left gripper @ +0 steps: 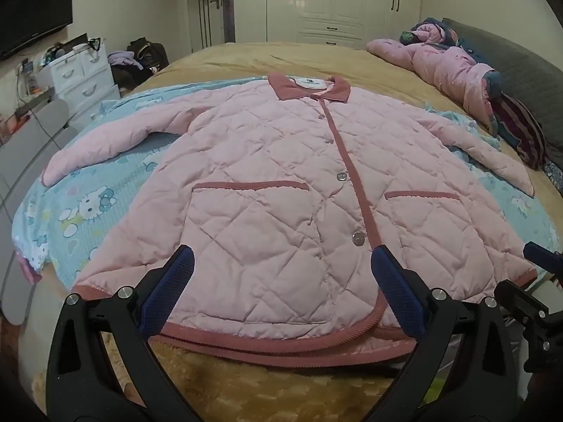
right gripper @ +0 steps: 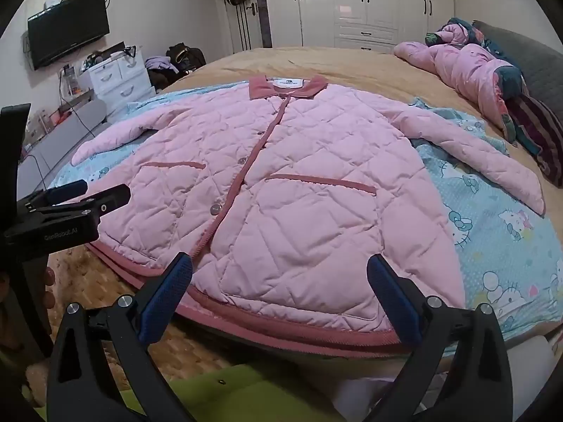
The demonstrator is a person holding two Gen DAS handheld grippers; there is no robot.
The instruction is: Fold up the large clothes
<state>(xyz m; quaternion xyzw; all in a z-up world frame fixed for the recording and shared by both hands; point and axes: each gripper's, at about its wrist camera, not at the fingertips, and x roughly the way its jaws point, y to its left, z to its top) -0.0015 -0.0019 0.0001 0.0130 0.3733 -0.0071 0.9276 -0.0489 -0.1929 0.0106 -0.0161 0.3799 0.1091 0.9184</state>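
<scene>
A pink quilted jacket with darker pink collar, trim and two front pockets lies flat and buttoned, sleeves spread, on a blue cartoon-print sheet. It also shows in the right wrist view. My left gripper is open and empty, hovering above the jacket's hem near the button line. My right gripper is open and empty above the hem on the jacket's right half. The right gripper shows at the left view's right edge. The left gripper shows at the right view's left edge.
The sheet lies on a tan bed cover. Crumpled pink clothes and a striped item lie at the bed's far right by a grey headboard. White drawers, a TV and wardrobes stand beyond.
</scene>
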